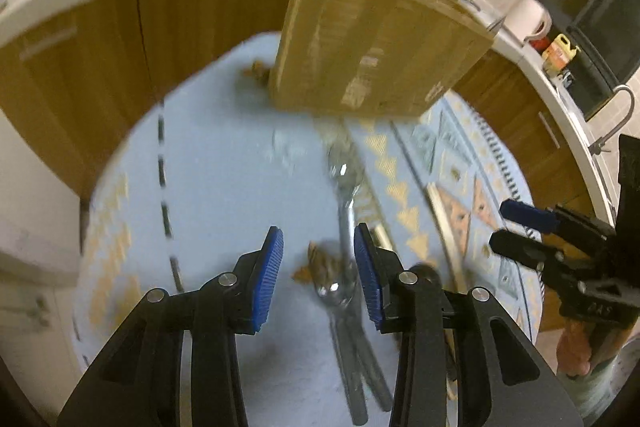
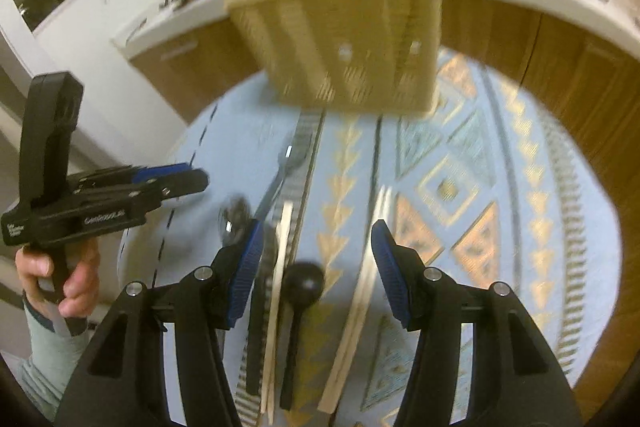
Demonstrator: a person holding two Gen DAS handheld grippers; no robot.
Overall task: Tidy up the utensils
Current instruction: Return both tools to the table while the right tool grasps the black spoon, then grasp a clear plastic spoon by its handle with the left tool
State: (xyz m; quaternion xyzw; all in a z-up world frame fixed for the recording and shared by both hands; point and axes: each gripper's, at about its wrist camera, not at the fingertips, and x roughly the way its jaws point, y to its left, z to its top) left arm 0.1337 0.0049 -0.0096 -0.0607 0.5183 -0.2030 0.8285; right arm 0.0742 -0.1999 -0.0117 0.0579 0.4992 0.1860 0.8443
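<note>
Standing partly open with nothing between the pads, the left gripper (image 1: 319, 275) hangs above a metal spoon (image 1: 335, 291) at lower centre of the left wrist view, with a metal fork (image 1: 342, 173) lying just beyond it on the patterned cloth (image 1: 224, 187). Both look stiff, thin and slippery — my guess is they are best pinched across the narrow handle, not the bowl. Wider apart and also empty, the right gripper (image 2: 316, 269) frames a black spoon (image 2: 303, 285) and pale chopsticks (image 2: 362, 301) — light, rigid, liable to roll. A wooden utensil holder (image 2: 344, 47) stands at upper centre, well beyond
</note>
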